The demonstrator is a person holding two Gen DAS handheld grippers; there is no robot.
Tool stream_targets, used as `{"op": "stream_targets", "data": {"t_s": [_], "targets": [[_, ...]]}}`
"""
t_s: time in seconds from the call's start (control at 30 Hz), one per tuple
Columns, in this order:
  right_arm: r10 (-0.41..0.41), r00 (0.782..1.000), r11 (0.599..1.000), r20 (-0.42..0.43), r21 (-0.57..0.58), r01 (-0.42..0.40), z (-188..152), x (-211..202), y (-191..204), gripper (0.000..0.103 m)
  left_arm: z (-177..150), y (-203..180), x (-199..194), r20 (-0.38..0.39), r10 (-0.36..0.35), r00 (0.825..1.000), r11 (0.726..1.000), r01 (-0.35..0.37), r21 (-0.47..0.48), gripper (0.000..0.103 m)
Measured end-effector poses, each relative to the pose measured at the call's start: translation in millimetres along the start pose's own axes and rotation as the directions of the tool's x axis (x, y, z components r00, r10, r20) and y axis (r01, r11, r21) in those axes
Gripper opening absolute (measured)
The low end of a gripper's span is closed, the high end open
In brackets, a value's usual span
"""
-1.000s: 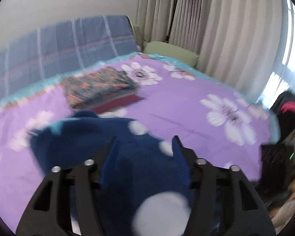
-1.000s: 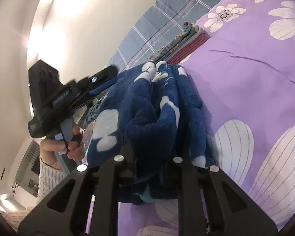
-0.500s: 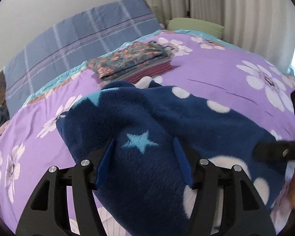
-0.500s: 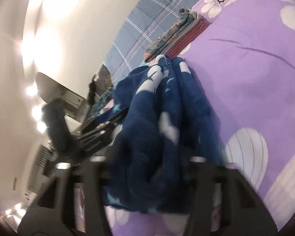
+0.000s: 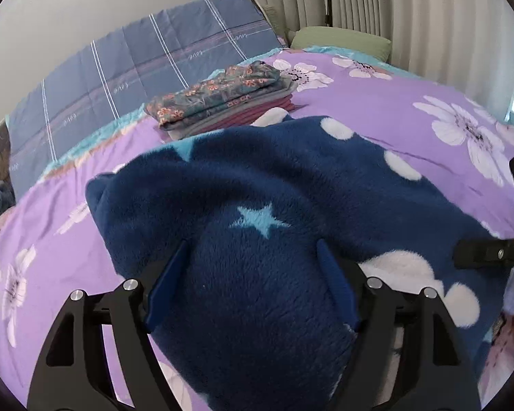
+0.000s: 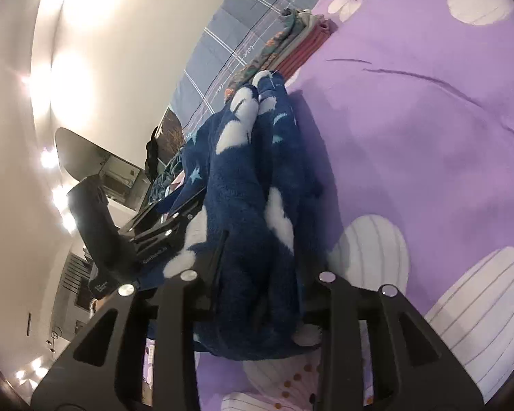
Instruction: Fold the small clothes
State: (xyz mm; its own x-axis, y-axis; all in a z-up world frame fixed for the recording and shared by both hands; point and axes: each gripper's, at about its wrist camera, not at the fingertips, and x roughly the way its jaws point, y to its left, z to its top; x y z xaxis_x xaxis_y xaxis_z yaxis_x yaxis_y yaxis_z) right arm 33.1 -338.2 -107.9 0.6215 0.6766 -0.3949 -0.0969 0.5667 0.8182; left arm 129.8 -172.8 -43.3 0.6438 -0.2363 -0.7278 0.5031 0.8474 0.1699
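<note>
Since the earlier frame the blue fleece garment (image 5: 257, 205) has come down from the air onto the purple bed cover (image 5: 394, 109), and it now lies there spread out and in sharp view. Its long axis runs from the near side, under the left gripper (image 5: 253, 281), toward the far side of the bed, and its far end points at the stack of folded clothes (image 5: 222, 102), which it almost touches. In the right wrist view the same garment (image 6: 253, 205) looks bunched in thick layers, so a fold seems made already, but it is not flat yet.

The left gripper's jaws have just been opening; the fleece is between its blue fingers (image 5: 168, 287), but they stand wide at both sides of it and do not seem to press. The right gripper (image 6: 260, 274) has a thick bundle of the fleece between its fingers and seems to pinch it, with the jaws only partly apart.

As for the task, several clothes already wait folded in the stack. This one probably still needs smoothing, maybe one more fold, and then a place on the stack. Behind the stack there are a blue striped blanket (image 5: 137, 54) and a green pillow (image 5: 339, 37).
</note>
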Motion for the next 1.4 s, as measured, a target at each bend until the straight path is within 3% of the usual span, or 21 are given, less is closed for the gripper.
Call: {"op": "stream_targets", "data": {"t_s": [0.1,0.17,0.27,0.33,0.4,0.47,0.53,0.6,0.73,0.87,1.0,1.1,1.23,1.3,1.37,1.4], "targets": [[-0.063,0.998,0.997,-0.004,-0.052,0.063,2.0,-1.3,8.3,0.045,0.1,-1.6,-0.3,-0.014,0.011,1.0,1.0,-0.011,0.019,0.076],[-0.143,0.99,0.987,0.01,-0.078,0.143,3.0,-6.5,14.8,0.059,-1.4,-1.4,-1.5,-0.009,0.013,1.0,1.0,-0.013,0.01,0.076],[-0.203,0.971,0.961,0.123,-0.164,0.222,-0.9,-30.9,39.6,0.058,-5.4,-2.7,-2.9,0.011,0.019,1.0,1.0,-0.019,0.003,0.076],[-0.129,0.971,0.926,0.2,-0.327,0.191,-10.4,-47.9,69.2,0.061,-5.7,-3.6,-2.7,0.016,0.019,1.0,1.0,-0.02,0.004,0.076],[-0.056,0.98,0.877,0.191,-0.46,0.14,-17.1,-50.5,96.3,0.062,-5.2,-3.3,-2.4,0.014,0.018,1.0,1.0,-0.019,0.005,0.076],[-0.028,0.987,0.854,0.156,-0.509,0.104,-21.6,-41.8,107.1,0.056,-5.6,-2.9,-3.0,0.018,0.019,1.0,1.0,-0.019,0.003,0.076],[-0.119,0.987,0.864,0.111,-0.478,0.158,-20.2,-13.5,95.2,0.042,-7.5,-1.6,-4.8,0.035,0.021,0.999,1.0,-0.021,-0.009,0.076],[-0.247,0.965,0.869,0.086,-0.421,0.26,-22.5,11.9,66.2,0.025,-10.6,0.1,-7.7,0.054,0.023,0.998,1.0,-0.022,-0.019,0.076],[-0.192,0.979,0.885,0.063,-0.421,0.2,-21.5,13.9,48.8,0.025,-15.9,-1.2,-23.6,0.118,0.042,0.992,0.999,-0.042,-0.003,0.077],[-0.211,0.974,0.871,0.078,-0.438,0.224,-21.7,16.8,49.5,0.025,-31.3,0.7,-73.6,0.186,0.04,0.982,0.999,-0.034,-0.034,0.081],[-0.212,0.973,0.866,0.091,-0.443,0.231,-25.2,15.3,53.0,0.025,-66.6,-19.1,-122.4,0.241,0.033,0.97,0.999,-0.036,0.008,0.088],[-0.204,0.974,0.869,0.095,-0.44,0.225,-27.3,11.0,53.9,0.025,-96.5,-44.0,-137.6,0.211,0.034,0.977,0.998,-0.045,0.047,0.089],[-0.224,0.969,0.854,0.105,-0.458,0.247,-30.7,11.5,57.9,0.026,-115.6,-71.8,-113.2,0.09,0.047,0.995,0.995,-0.054,0.082,0.089],[-0.241,0.964,0.84,0.113,-0.473,0.265,-32.1,12.8,60.6,0.026,-115.6,-82.0,-96.5,0.085,0.135,0.987,0.984,-0.143,0.107,0.089],[-0.255,0.959,0.827,0.122,-0.486,0.282,-34.2,13.7,62.5,0.026,-109.1,-84.4,-80.0,0.104,0.262,0.959,0.956,-0.273,0.107,0.089],[-0.261,0.957,0.821,0.126,-0.492,0.289,-35.0,14.3,63.3,0.026,-105.7,-82.8,-76.6,0.107,0.282,0.953,0.952,-0.292,0.091,0.089]]}}
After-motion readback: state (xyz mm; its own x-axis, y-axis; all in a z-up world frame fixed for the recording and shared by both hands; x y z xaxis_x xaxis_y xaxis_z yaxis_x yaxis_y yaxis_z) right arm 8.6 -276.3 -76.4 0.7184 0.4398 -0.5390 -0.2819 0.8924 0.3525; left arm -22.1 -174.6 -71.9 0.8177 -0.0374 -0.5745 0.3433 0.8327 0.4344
